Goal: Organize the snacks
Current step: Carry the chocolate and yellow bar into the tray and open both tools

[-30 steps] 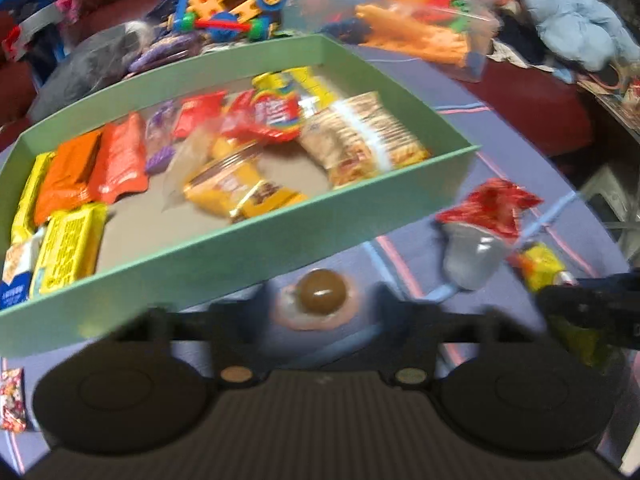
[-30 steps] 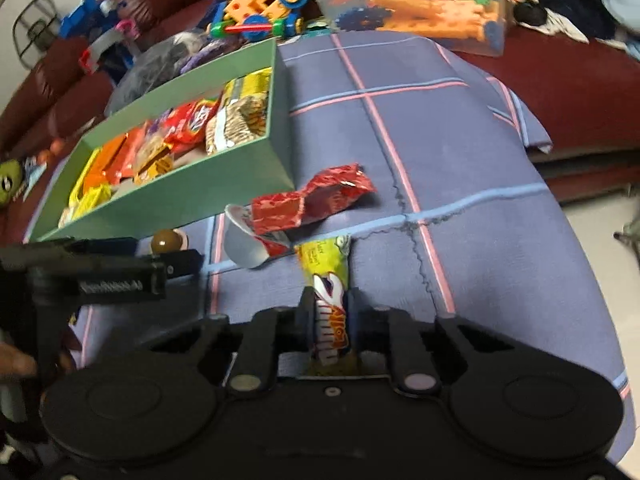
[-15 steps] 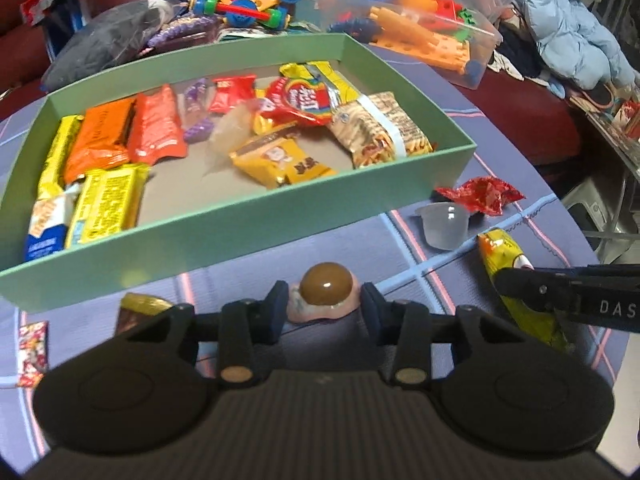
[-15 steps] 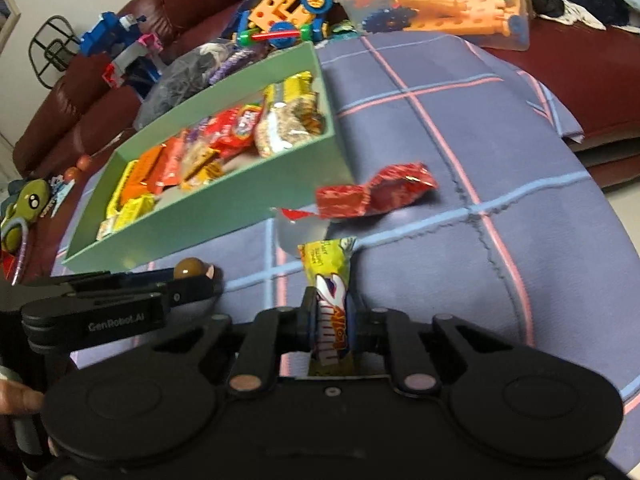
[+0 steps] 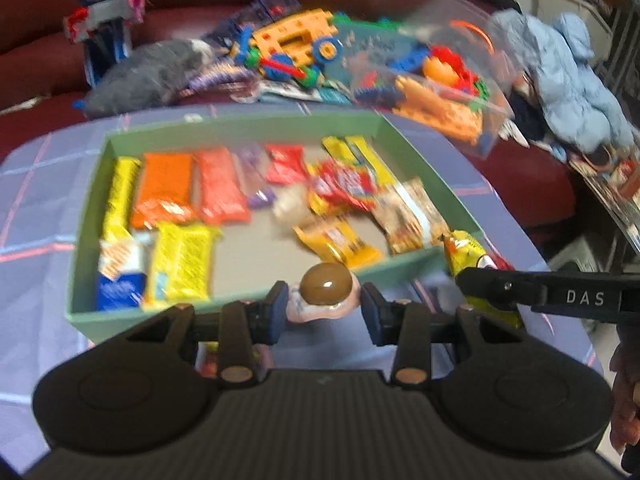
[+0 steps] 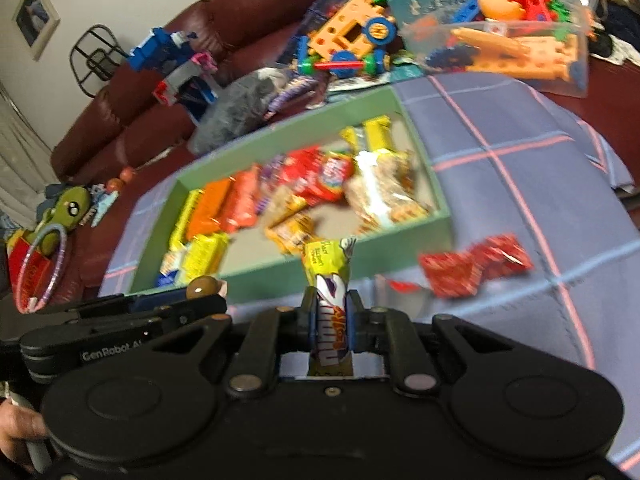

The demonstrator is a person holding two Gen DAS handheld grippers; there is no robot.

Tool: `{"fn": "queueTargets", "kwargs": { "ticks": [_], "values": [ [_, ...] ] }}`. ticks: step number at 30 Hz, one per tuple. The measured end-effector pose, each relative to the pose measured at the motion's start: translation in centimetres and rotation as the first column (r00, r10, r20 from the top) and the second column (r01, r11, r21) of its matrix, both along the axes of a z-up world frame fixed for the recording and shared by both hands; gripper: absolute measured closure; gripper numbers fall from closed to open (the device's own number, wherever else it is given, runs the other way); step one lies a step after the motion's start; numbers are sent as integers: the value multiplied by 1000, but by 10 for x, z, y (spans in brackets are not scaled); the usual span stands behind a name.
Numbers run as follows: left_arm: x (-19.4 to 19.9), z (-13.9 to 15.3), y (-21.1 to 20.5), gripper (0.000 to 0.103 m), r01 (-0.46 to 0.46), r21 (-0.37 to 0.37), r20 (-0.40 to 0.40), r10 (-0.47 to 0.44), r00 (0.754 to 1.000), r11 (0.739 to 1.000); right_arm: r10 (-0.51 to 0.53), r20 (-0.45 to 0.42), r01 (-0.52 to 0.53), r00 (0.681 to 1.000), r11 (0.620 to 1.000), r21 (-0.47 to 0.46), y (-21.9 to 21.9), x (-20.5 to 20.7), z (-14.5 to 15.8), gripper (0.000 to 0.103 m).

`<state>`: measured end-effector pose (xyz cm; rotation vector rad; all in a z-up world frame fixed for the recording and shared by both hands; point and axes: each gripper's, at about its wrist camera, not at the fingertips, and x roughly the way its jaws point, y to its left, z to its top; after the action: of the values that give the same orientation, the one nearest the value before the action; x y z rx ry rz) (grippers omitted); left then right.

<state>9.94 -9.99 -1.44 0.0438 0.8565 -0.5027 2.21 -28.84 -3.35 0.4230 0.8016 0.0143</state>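
A blue checked cloth with pink lines covers the desk. Behind it runs a dark red leather sofa strewn with toys: an orange construction vehicle, a clear tub of plastic pieces, a blue robot and a grey bag. A pale blue jacket lies at the right. A green plush sits at the far left.

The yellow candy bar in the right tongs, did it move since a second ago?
Yes. The yellow bar, clamped in the right tongs, has come up off the cloth toward the green box, its tip now overlapping the near wall.
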Motion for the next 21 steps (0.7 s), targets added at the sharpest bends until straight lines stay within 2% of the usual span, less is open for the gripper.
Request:
{"fn": "queueTargets", "kwargs": {
  "ticks": [4,9,17,21],
  "values": [
    [25,7,14,64,-41,-11,6,41,999,999,36,23,-36,999,999,9,18,36,13,89],
    [53,-1,19,64,-57,5,-12,57,998,998,68,39,-68,997,997,19,39,81,19,89],
    [78,-25,17,63,-63,25,-50,65,997,998,91,21,-91,996,996,-2,56,130,3,89],
    [83,-33,14,57,-72,39,-56,74,996,997,101,8,-101,995,995,-12,60,142,-6,85]
  ]
}}
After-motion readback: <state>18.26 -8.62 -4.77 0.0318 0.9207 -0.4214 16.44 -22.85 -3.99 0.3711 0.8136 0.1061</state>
